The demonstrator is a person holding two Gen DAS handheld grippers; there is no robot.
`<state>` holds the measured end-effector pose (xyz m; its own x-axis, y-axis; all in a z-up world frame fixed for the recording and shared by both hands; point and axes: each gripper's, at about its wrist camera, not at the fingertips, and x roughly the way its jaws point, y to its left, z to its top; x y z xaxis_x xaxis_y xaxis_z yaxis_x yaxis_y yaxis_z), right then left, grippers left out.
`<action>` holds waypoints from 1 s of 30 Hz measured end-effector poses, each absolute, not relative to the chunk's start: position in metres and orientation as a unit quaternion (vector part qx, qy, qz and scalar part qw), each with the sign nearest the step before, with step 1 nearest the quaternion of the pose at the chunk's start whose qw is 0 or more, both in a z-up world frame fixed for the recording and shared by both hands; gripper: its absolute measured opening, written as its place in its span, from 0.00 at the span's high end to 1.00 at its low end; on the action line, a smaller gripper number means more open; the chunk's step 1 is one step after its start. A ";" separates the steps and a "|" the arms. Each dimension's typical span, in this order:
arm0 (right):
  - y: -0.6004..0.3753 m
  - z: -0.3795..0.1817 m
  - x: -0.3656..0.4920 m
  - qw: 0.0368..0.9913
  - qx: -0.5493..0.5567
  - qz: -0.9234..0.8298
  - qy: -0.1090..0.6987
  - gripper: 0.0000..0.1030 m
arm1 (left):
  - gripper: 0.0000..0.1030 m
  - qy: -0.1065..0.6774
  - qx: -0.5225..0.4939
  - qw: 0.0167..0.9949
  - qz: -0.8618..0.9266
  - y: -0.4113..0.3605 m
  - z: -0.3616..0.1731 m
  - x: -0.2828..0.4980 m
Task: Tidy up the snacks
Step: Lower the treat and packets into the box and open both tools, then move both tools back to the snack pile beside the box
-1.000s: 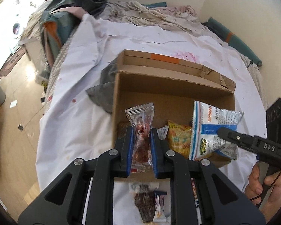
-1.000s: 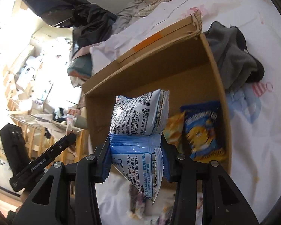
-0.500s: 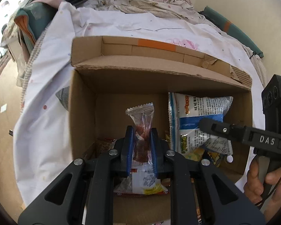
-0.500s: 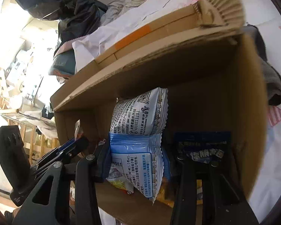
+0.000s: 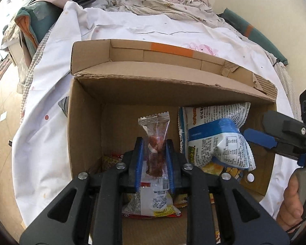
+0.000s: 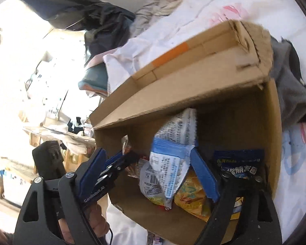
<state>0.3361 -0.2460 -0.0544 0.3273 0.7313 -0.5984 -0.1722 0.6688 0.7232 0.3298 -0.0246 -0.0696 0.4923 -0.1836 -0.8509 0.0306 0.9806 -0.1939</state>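
An open cardboard box lies on a white bedsheet and holds several snack packets. My left gripper is shut on a clear packet with red-brown snack, held inside the box mouth. My right gripper has its jaws wide apart; the blue-and-white snack bag sits between them, tilted, leaning on the packets below. In the left wrist view the right gripper shows at the right edge with one blue pad near the bag.
Inside the box lie a yellow packet, a dark blue packet and a white-yellow packet. A grey garment lies beside the box. Rumpled bedding and a wall stand behind. Floor drops off at left.
Both grippers have moved into the box. My right gripper has opened and let go of the blue-and-white bag, which has tipped onto the other packets. The left gripper keeps its packet.
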 end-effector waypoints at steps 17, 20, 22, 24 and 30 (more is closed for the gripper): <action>-0.245 -0.038 0.325 0.788 0.244 0.273 0.495 0.16 | 0.26 0.484 -0.082 0.869 -0.061 -0.018 -0.051 0.315; -0.244 -0.033 0.316 0.798 0.230 0.260 0.493 0.16 | 0.26 0.477 -0.082 0.874 -0.054 -0.011 -0.042 0.306; -0.245 -0.030 0.308 0.802 0.221 0.256 0.492 0.16 | 0.26 0.469 -0.082 0.878 -0.052 -0.006 -0.034 0.296; -0.247 -0.029 0.298 0.807 0.212 0.248 0.492 0.16 | 0.26 0.462 -0.081 0.882 -0.041 0.000 -0.029 0.284; -0.262 -0.029 0.261 0.816 0.210 0.216 0.493 0.16 | 0.26 0.466 -0.079 0.881 -0.018 0.016 -0.031 0.247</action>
